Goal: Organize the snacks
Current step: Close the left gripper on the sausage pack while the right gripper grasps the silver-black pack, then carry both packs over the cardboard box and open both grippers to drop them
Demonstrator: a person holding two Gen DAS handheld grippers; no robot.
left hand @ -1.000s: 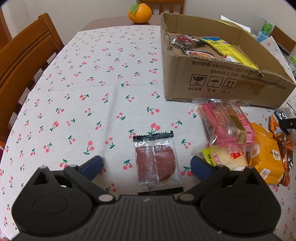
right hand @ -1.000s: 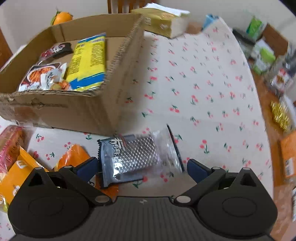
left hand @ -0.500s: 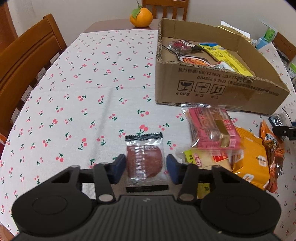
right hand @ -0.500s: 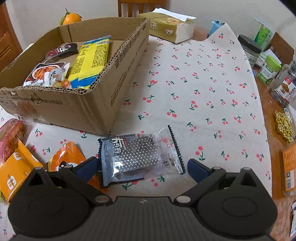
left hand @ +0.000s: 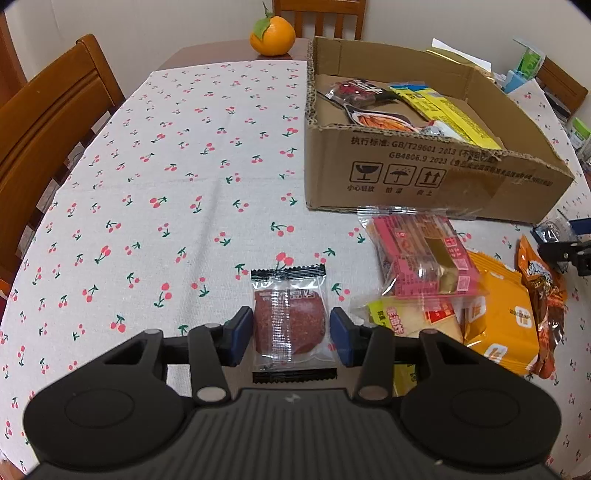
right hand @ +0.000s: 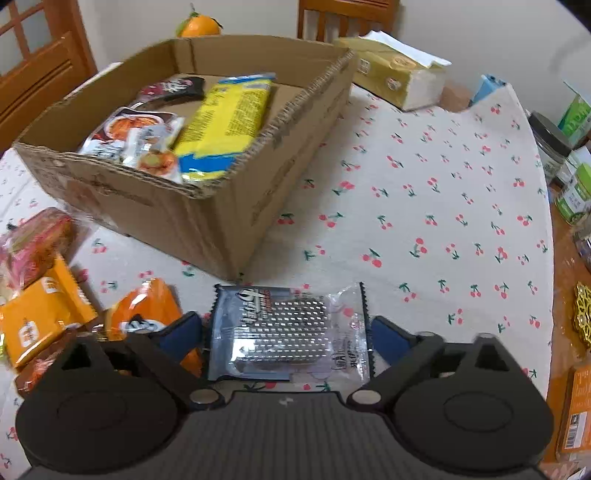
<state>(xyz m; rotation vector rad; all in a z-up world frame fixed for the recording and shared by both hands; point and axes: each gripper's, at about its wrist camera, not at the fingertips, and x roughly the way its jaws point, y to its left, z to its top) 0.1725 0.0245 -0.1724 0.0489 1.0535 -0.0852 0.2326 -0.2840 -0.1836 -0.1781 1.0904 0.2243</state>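
My left gripper [left hand: 291,334] is shut on a clear packet with a red round snack [left hand: 290,319], its blue pads against both sides, just over the tablecloth. My right gripper [right hand: 286,334] has closed to the sides of a dark silver-patterned snack packet [right hand: 288,332]. Whether the packet is off the table I cannot tell. The cardboard box [left hand: 436,177] stands behind, holding a yellow pack [right hand: 229,122] and several other packets. The box also shows in the right wrist view [right hand: 221,221].
Loose snacks lie in front of the box: a pink pack [left hand: 421,254], yellow-orange packs [left hand: 506,317], an orange bag [right hand: 147,306]. An orange [left hand: 272,31], wooden chairs [left hand: 48,122], a tissue pack [right hand: 399,77] and jars [right hand: 554,147] sit around the table's edges.
The left gripper closed from wide open onto the red snack packet. The right gripper narrowed around the dark packet, and the box now looks closer in its view.
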